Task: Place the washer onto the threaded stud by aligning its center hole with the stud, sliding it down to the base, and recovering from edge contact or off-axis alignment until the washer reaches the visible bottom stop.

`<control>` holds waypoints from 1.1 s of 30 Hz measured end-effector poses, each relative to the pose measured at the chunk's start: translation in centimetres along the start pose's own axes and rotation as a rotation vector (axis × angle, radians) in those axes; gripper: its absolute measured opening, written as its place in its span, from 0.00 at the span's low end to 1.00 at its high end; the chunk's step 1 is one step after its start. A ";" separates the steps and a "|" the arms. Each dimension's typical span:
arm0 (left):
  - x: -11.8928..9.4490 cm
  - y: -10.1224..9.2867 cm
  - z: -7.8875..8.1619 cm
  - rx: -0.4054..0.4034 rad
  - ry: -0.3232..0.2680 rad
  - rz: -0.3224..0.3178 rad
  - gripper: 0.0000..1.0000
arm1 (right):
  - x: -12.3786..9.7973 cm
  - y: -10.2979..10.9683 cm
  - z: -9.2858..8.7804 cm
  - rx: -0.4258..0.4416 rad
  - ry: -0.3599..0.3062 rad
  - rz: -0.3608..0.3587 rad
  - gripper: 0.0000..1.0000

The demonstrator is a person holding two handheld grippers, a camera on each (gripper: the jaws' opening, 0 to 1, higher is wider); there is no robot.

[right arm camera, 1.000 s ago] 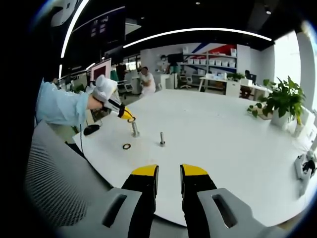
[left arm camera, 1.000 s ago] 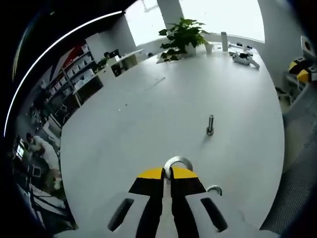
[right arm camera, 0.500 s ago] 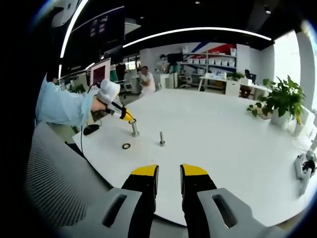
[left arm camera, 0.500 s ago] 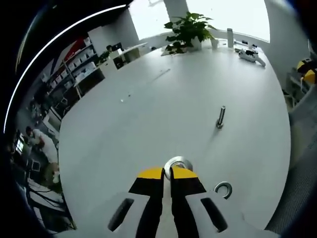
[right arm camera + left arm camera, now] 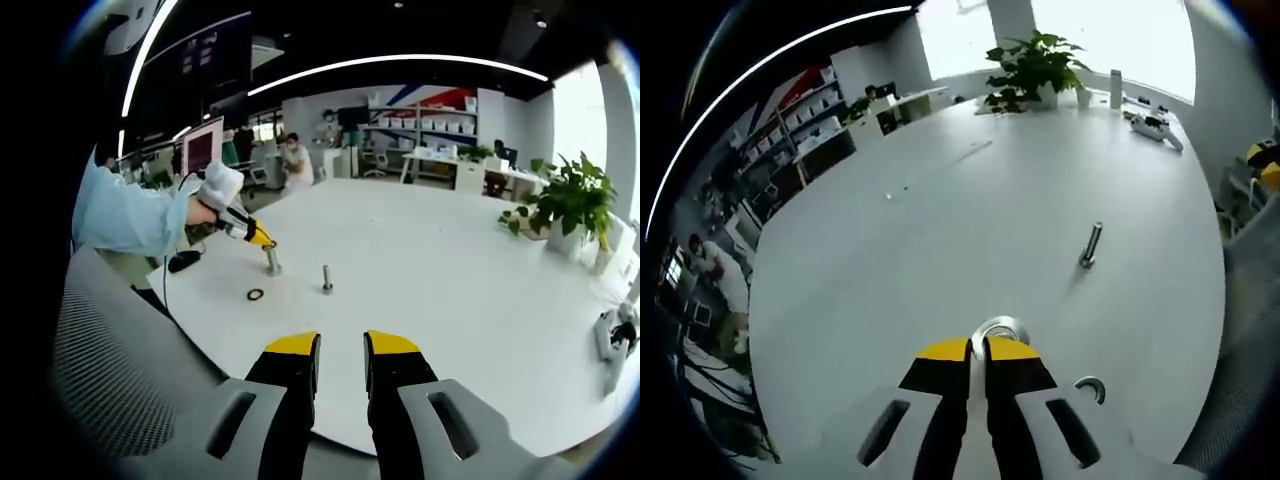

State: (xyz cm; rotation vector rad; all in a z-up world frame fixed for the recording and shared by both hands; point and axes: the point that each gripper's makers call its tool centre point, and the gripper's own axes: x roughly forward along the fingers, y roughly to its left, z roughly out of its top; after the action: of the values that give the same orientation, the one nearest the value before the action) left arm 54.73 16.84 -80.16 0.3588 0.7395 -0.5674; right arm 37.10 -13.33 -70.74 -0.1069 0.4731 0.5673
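My left gripper (image 5: 978, 346) is shut on a steel washer (image 5: 1000, 328), which sticks out past the yellow jaw tips, low over the white table (image 5: 940, 220). In the right gripper view a gloved hand holds that left gripper (image 5: 262, 240) with its tip right at the top of a threaded stud (image 5: 271, 262). I cannot tell whether the washer's hole is on the stud. A second stud (image 5: 1090, 246) (image 5: 326, 280) stands upright to the right. My right gripper (image 5: 341, 343) hangs open and empty near the table edge, far from both studs.
A spare washer (image 5: 1090, 388) (image 5: 256, 295) lies flat on the table near the studs. A potted plant (image 5: 1032, 68) (image 5: 572, 205) and small devices (image 5: 1155, 126) stand at the far end. A grey chair back (image 5: 110, 390) stands beside the table edge.
The left gripper view has shifted and tilted a little, with the washer still held. In the right gripper view the hand has edged slightly toward the stud. My right gripper has stayed still.
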 end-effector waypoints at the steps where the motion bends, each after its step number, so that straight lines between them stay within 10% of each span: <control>1: 0.0 0.1 0.0 -0.015 -0.003 -0.004 0.02 | 0.0 0.0 0.0 0.000 0.000 0.000 0.20; 15: 0.0 0.4 -0.1 -0.072 -0.031 -0.008 0.05 | 0.0 -0.1 -0.3 -0.001 0.003 0.003 0.20; 24: 0.0 1.0 -0.7 -0.362 -0.105 -0.056 0.08 | 0.0 0.1 0.0 -0.002 0.004 0.001 0.20; 33: 0.0 1.0 -0.8 -0.416 -0.118 -0.072 0.11 | 0.0 0.2 0.2 0.001 0.002 0.001 0.20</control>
State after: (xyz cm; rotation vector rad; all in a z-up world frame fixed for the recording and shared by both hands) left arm 54.94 18.04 -80.59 -0.0865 0.7381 -0.4827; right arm 37.06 -13.08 -70.61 -0.1069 0.4757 0.5684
